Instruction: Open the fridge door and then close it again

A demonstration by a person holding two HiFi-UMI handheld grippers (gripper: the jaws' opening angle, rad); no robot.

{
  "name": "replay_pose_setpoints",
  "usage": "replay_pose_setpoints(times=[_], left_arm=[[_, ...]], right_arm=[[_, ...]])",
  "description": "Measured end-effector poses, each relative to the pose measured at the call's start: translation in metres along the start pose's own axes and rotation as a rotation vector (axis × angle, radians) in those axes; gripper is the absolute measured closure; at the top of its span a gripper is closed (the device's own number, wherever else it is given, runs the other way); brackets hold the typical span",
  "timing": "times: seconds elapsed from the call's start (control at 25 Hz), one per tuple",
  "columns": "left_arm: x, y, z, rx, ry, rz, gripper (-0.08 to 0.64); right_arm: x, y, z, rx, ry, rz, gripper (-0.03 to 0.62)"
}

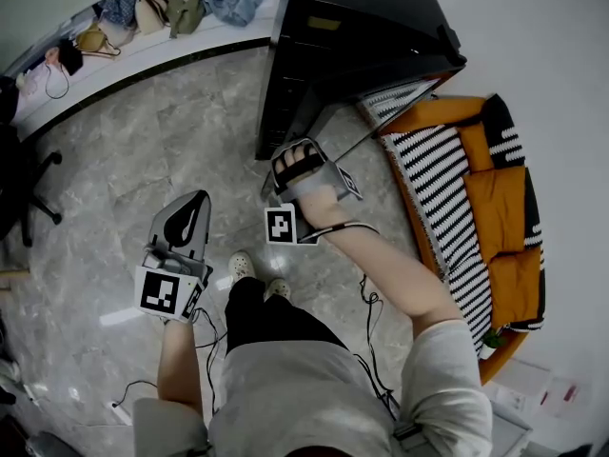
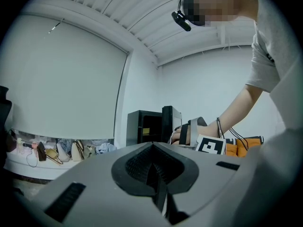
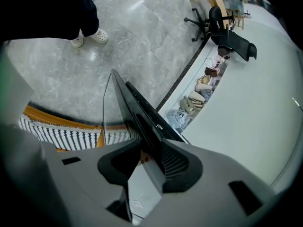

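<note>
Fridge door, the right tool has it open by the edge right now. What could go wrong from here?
1. The right tool pinches only the thin edge of the fridge door, so it may slip off mid-swing.
2. The sofa stands close beside the open door; a wider swing could hit it.
3. A cable trails beside the person's shoes and might snag a step.

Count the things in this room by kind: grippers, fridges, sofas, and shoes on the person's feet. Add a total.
Grippers: 2, left gripper and right gripper
Fridges: 1, the fridge
Sofas: 1, the sofa
Shoes: 2, left shoe and right shoe
Total: 6
</note>
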State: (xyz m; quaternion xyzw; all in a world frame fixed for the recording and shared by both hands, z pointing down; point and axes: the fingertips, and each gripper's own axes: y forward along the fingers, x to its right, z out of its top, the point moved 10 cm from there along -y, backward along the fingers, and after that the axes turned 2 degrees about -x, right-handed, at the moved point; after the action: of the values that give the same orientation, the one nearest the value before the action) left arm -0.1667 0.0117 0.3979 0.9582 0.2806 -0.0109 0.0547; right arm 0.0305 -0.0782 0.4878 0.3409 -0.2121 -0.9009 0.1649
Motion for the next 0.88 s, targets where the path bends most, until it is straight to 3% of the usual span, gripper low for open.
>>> replay_pose_setpoints(times=[0.88], left_arm=[[0.052,-0.019,0.003,0.006,0.014,-0.012,0.546]], right_arm=[[-0.048,-0.042,-0.012,0.055,0.069,-0.1,0.466]])
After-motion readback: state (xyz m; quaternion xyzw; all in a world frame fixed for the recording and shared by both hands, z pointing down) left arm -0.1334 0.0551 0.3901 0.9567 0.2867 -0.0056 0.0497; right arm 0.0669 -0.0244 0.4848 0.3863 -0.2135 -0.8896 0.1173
